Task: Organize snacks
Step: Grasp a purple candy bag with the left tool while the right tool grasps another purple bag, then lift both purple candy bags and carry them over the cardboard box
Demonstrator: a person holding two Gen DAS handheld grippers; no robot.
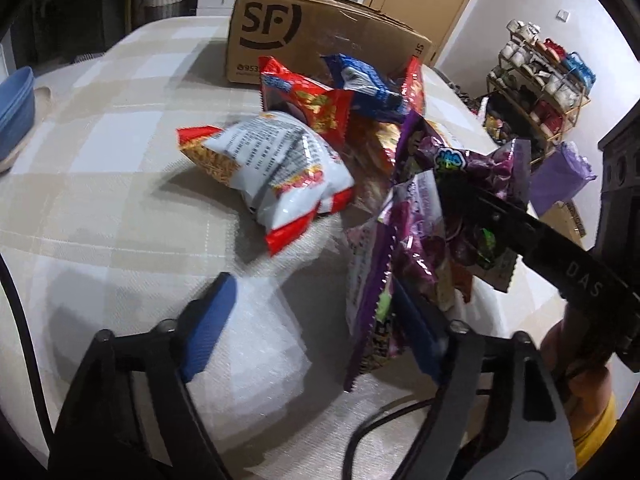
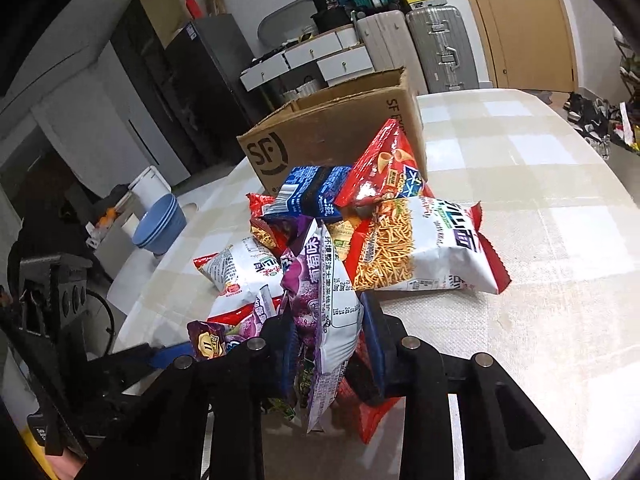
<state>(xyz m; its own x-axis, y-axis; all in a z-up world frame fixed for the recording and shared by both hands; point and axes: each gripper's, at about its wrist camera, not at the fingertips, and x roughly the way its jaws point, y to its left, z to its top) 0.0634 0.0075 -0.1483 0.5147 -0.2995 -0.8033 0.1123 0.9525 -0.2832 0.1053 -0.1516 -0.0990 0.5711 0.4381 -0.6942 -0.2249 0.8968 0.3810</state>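
Between the right gripper's (image 2: 330,350) fingers a purple grape-flavour packet (image 2: 320,300) is pinched and stands up off the checked tablecloth (image 2: 540,240), while the left gripper (image 1: 316,328) hangs spread wide and holds nothing, a second purple packet (image 1: 372,300) just against its right finger. Beyond them the sorting looks barely begun — noodle-snack bags (image 2: 420,248), a blue packet (image 2: 310,192) and a red cone-chip bag (image 2: 384,168) lie heaped on the table, none visibly inside the SF cardboard box (image 2: 340,136) behind the pile.
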